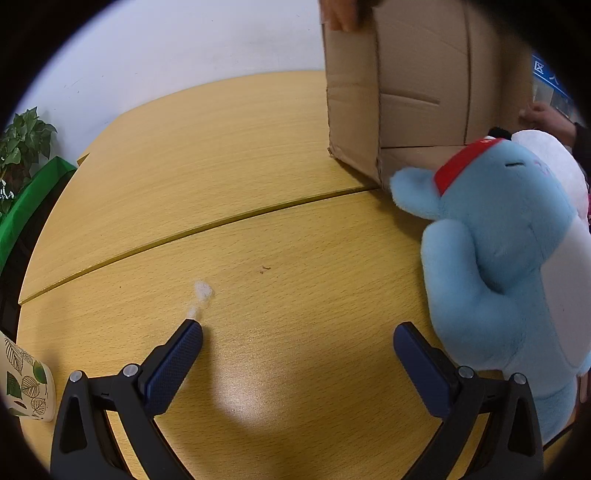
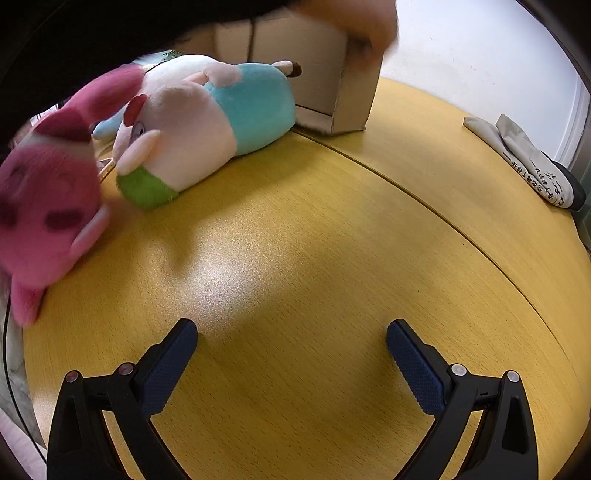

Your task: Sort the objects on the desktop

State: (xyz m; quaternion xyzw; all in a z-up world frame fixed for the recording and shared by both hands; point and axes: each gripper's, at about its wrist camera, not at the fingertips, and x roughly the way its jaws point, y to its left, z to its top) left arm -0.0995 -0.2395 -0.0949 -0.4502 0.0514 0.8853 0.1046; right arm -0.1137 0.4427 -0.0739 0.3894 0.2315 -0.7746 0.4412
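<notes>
A light blue plush with a red headband (image 1: pixel 495 258) lies on the yellow wooden table (image 1: pixel 236 177) at the right, just beyond my left gripper's right finger. My left gripper (image 1: pixel 298 334) is open and empty. A cardboard box (image 1: pixel 417 88) stands tilted at the back, held by bare hands (image 1: pixel 338 14). In the right wrist view a white, blue and green plush (image 2: pixel 199 125) lies at the back left before the box (image 2: pixel 332 81). A blurred pink plush (image 2: pixel 48 199) is at the far left. My right gripper (image 2: pixel 291 332) is open and empty over bare table.
A leaf-patterned paper cup (image 1: pixel 26 384) stands at the left edge. A green plant (image 1: pixel 22 140) and a green cloth are beyond the table's left side. A folded grey cloth bag with printed text (image 2: pixel 528 158) lies at the right. A white fluff tuft (image 1: pixel 202 291) sits by the left finger.
</notes>
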